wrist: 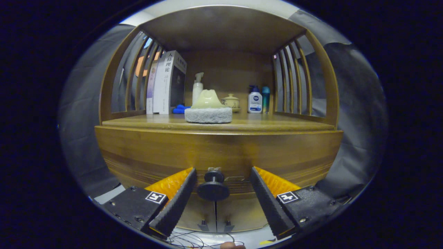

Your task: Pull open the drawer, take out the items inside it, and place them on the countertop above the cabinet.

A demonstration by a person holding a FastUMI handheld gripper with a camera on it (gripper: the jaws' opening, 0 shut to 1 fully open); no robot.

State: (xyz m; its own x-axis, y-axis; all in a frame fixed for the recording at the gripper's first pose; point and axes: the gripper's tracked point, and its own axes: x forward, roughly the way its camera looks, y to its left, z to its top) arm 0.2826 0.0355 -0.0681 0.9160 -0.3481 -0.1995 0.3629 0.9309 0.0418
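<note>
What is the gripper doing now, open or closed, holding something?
Gripper: open, holding nothing; the drawer knob sits between its fingers, a gap on each side.

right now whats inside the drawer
Cannot be seen: the drawer is shut, its wooden front covering the inside. The open gripper has its fingers either side of the knob, not pressing it.

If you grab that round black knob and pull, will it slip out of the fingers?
Probably not much. The knob flares into a wide round disc on a thin neck, so the fingers could likely hook behind it. It looks hard and stiff, unlikely to bend. The gripper is open around it, not yet squeezing, and the drawer front looks shut.
</note>
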